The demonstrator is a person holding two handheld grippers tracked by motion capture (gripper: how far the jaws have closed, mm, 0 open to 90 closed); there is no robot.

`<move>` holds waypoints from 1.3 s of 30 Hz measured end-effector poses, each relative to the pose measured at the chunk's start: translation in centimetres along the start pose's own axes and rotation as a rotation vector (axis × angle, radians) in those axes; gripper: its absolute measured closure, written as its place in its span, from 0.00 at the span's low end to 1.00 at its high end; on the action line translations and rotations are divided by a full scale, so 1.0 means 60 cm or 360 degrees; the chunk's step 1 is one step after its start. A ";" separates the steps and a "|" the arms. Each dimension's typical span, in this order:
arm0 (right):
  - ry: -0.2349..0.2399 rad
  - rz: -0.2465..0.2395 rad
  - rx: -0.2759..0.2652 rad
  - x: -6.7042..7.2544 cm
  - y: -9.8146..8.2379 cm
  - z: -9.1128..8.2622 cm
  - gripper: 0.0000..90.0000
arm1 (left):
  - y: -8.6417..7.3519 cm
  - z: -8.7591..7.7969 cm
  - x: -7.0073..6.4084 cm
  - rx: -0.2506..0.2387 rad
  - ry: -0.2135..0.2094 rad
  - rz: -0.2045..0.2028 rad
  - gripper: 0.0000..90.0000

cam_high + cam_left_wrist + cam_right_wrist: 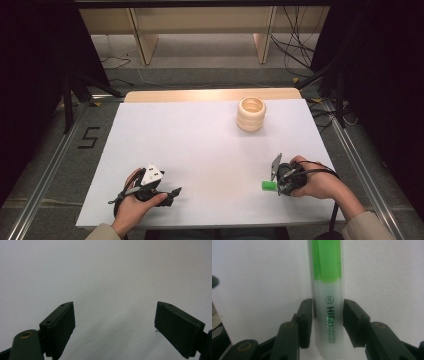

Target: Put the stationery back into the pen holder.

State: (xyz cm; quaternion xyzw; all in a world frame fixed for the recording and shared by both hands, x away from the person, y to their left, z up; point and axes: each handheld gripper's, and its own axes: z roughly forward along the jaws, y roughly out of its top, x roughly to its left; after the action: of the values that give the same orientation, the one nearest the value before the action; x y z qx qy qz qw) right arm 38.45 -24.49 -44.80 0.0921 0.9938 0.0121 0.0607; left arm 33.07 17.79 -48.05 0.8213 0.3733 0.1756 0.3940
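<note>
Right gripper pinches a green highlighter over the white tabletop; left gripper spread, holding nothing.

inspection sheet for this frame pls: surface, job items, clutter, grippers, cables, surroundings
Surface: white sheet over a wooden table, bare in the middle.
Job's things: green highlighter near the front right; stack of pale rings far right, standing apart.
Clutter: nothing seen.
Grippers: left gripper open over bare sheet, nothing between its jaws; right gripper with jaws against both sides of the highlighter's barrel.
Cables: black cable looping over the right hand; loose cables on the floor behind.
Surroundings: wooden shelf legs beyond the table; a "5" mark on the floor at left.
</note>
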 end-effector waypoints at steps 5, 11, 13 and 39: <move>0.0014 -0.0010 0.0006 -0.002 0.002 0.002 0.68 | 0.000 0.000 0.000 0.0001 -0.0002 0.0001 0.18; 0.0027 -0.0030 0.0025 -0.005 0.004 0.002 0.68 | 0.000 0.000 0.000 0.0002 -0.0003 0.0003 0.18; 0.0031 -0.0031 0.0027 -0.005 0.004 0.003 0.68 | 0.000 0.000 0.000 0.0003 -0.0003 0.0003 0.18; 0.0058 -0.0052 0.0036 -0.009 0.008 0.005 0.73 | 0.000 0.001 -0.001 -0.0001 -0.0006 0.0006 0.18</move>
State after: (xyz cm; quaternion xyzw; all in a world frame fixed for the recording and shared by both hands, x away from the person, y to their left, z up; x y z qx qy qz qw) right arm 39.09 -24.12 -44.99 0.0764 0.9962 0.0016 0.0416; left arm 33.07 17.71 -48.06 0.8223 0.3709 0.1748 0.3946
